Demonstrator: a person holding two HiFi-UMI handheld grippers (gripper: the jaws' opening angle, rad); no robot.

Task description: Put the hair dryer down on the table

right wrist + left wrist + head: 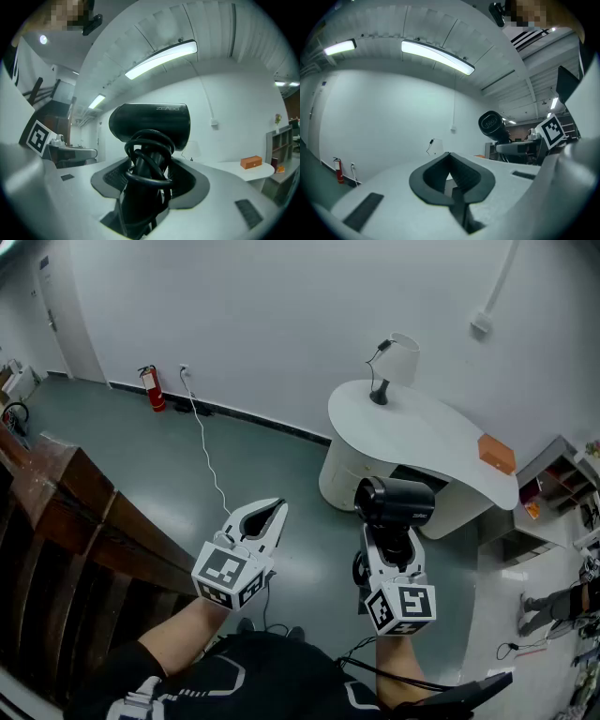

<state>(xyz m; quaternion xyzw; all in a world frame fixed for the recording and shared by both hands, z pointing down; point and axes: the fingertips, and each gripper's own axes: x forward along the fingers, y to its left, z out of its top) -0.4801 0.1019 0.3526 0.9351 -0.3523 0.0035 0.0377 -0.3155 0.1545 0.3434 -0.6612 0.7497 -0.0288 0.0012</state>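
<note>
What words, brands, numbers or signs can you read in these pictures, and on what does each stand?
"ZEABO", last letters unsure: pale print on the hair dryer barrel, right gripper view.
Round emblem on the hair dryer's end, left gripper view: too small to read.
Label on the fire extinguisher: too small to read.
Marker cubes on left gripper and right gripper: square patterns, no letters.

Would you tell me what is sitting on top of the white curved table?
A white-shaded lamp on a black stand and an orange box. The black hair dryer covers the near edge of the white curved table.
</note>
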